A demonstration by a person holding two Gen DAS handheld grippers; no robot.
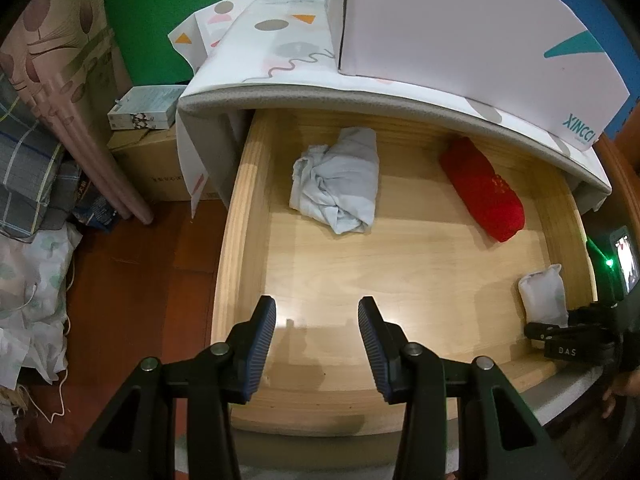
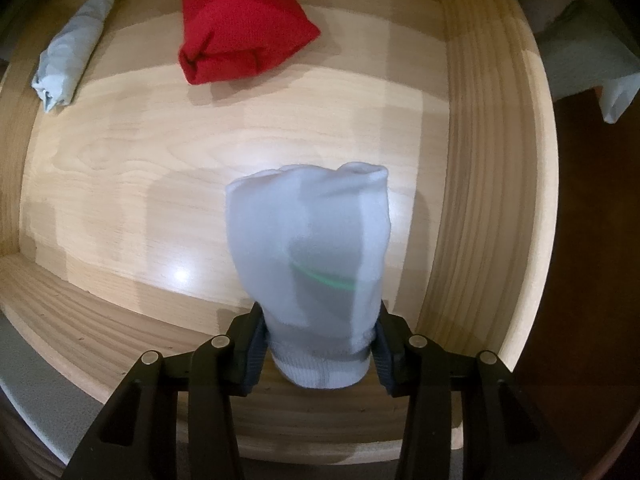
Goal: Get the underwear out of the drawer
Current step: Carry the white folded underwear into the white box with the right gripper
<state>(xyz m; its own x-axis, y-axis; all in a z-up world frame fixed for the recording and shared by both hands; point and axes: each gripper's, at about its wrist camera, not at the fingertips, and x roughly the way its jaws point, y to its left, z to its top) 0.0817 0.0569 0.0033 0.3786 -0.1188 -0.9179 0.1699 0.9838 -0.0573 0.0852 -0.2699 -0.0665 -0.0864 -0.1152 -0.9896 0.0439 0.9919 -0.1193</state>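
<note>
The wooden drawer [image 1: 236, 216] stands pulled out. Inside lie a crumpled pale-blue underwear bundle [image 1: 340, 180] at the back and a folded red one [image 1: 484, 188] to its right. My left gripper [image 1: 318, 308] hangs open over the drawer's bare front floor, nothing between its fingers. In the right wrist view my right gripper [image 2: 320, 320] is shut on a rolled white bundle with a green stripe [image 2: 312, 248], pointing down into the drawer [image 2: 492, 200]. The red bundle [image 2: 244, 28] and the pale-blue one [image 2: 72, 48] lie beyond it. The left wrist view shows the right gripper [image 1: 560, 332] at the drawer's right front corner with the white bundle [image 1: 544, 300].
A large white box [image 1: 460, 20] sits on the patterned cloth [image 1: 280, 32] covering the top above the drawer. Left of the drawer are a cardboard box [image 1: 156, 168], small boxes [image 1: 144, 108], rolled pink mats [image 1: 60, 92] and bags [image 1: 36, 300] on the red floor.
</note>
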